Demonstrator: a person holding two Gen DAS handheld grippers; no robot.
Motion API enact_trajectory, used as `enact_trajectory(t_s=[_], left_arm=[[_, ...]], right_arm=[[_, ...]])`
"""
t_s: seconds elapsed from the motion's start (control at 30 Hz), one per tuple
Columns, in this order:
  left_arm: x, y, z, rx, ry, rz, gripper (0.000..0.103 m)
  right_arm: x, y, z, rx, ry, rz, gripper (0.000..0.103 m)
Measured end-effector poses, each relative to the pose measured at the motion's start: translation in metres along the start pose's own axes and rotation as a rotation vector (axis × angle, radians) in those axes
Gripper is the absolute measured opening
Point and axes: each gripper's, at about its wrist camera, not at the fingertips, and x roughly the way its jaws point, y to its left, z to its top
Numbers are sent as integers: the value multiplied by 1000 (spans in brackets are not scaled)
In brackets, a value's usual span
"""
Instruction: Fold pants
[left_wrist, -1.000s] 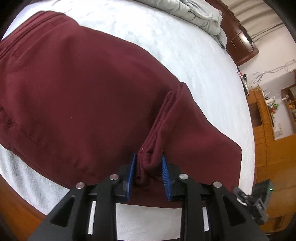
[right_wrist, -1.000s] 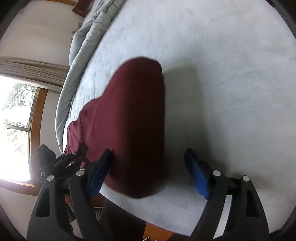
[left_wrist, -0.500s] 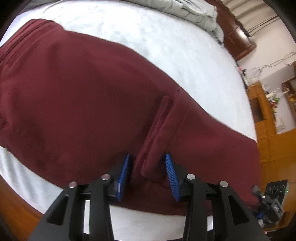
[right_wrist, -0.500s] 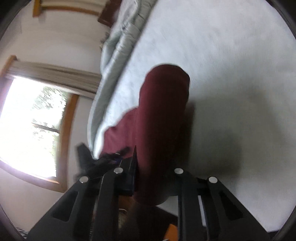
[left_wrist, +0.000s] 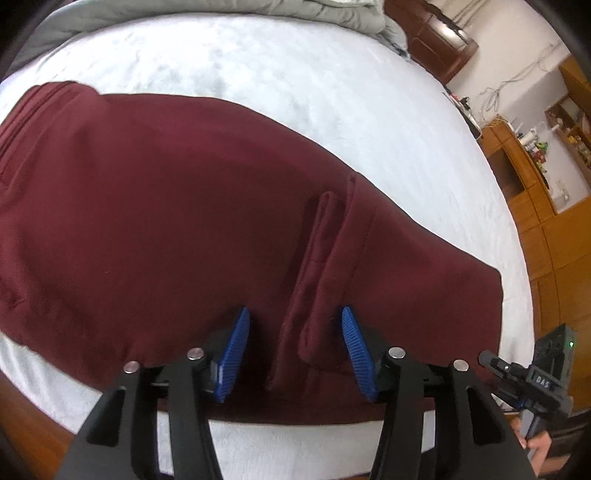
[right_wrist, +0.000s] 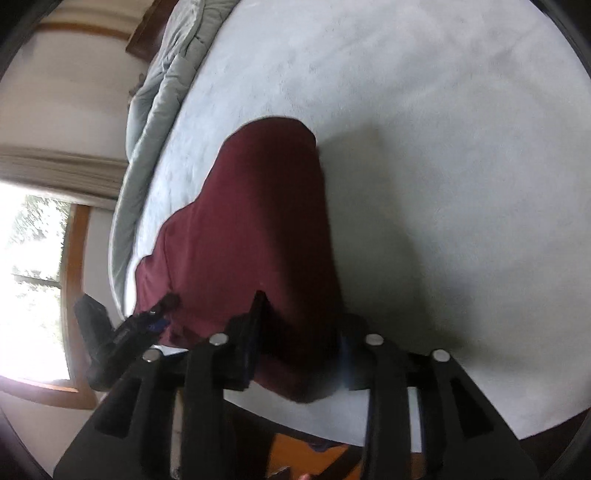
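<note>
Left tool (left_wrist: 291, 345): jaws have just been opening, now spread; the raised ridge of the maroon pants (left_wrist: 166, 229) that they pinched a second ago sits loose between the blue ribbed pads (left_wrist: 232, 354), untouched. Reads as a release after a fold.

Right tool (right_wrist: 295, 347): jaws snapped in, then have just been opening a little; the pant leg end lies between them, pads in shadow, so a grip cannot be told.

Pants lie flat ahead of both tools on the bed (left_wrist: 258, 74). Fabric thick, fleecy, matte; bed cover pale, plush.

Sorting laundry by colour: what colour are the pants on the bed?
Dark maroon pants, clearest in the left wrist view.
</note>
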Motion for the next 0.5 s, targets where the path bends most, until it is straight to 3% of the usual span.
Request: enact_trajectory(t_s=[0.1,0.2,0.33,0.5], left_arm=[[-19,-11,14,-35,-72,13,53],[-34,-34,28,1,-122,-32,53],[-14,-76,38,68,-70,-113,53],[29,-84,28,128,21,-46,53]], right_arm=[[-24,27,0,-129,-67,-135,38],[-45,57,8,-209,-136,-116,38],[-34,89,20,-289,-120,-110,38],[10,85,19,-292,-35,-233,38]])
